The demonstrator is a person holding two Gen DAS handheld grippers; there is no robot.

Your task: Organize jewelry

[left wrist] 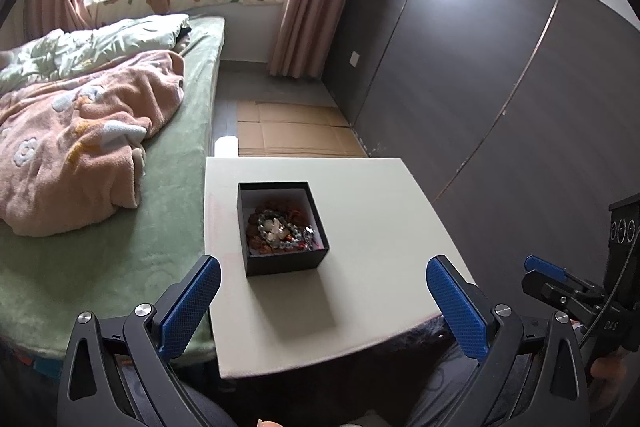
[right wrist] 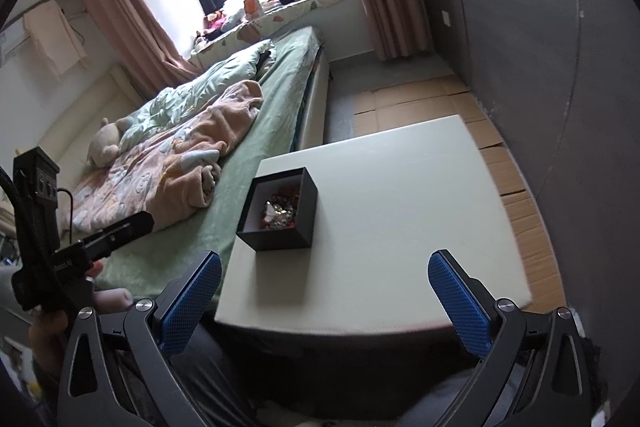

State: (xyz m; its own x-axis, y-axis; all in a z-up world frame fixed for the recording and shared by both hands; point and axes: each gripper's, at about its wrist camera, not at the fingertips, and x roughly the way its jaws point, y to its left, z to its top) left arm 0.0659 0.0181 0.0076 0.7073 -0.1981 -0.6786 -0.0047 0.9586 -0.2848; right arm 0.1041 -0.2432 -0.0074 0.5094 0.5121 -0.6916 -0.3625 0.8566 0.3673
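Hovered with left gripper (left wrist: 323, 281) and right gripper (right wrist: 324, 277) both spread wide, empty; risked snagging tangled bead bracelets (left wrist: 280, 229), tipping the light black box (left wrist: 282, 265)

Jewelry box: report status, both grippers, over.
Left gripper open, empty, short of the table. Right gripper open, empty. Black box lidless, jewelry piled inside. Nothing between fingers and box.

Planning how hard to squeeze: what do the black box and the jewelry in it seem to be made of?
Black box: likely rigid cardboard, matte black outside, pale lining; thin straight walls, no shine.
Jewelry: seemingly beaded strands, grey glossy beads and brown rough ones, with red bits; exact material unclear.
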